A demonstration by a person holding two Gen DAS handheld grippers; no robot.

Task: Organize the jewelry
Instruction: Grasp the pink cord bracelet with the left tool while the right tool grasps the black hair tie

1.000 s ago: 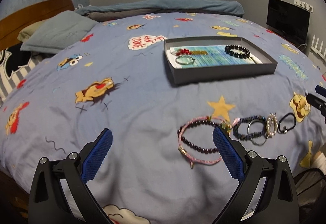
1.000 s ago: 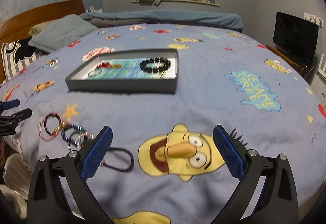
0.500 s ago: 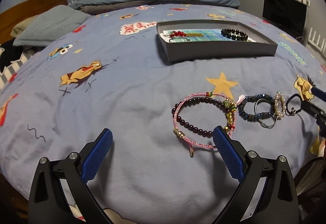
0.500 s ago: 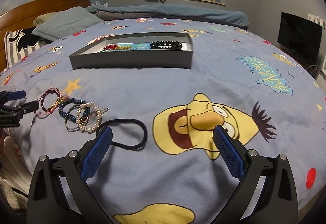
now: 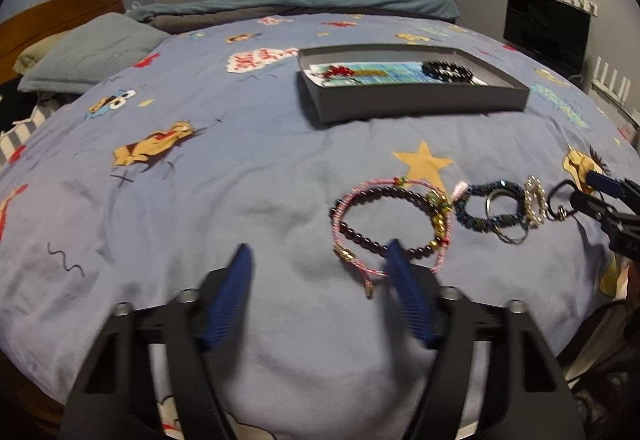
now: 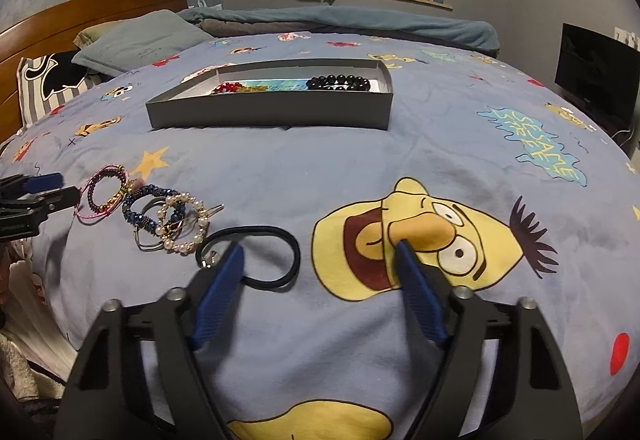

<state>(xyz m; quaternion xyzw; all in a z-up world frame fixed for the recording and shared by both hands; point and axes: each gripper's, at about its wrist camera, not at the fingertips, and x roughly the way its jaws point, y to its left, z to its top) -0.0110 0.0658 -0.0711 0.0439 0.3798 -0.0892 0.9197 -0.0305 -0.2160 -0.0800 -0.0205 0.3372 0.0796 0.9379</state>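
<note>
Bracelets in a loose row beside grey tray.

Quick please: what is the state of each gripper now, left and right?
Left gripper: open, holding nothing, low over the pink cord bracelet.
Right gripper: open, holding nothing, its left finger at the black hair tie.

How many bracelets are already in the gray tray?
2 that I can make out: a black beaded bracelet at the right end of the gray tray, and a red beaded one at the left end; its wall may hide more.
</note>
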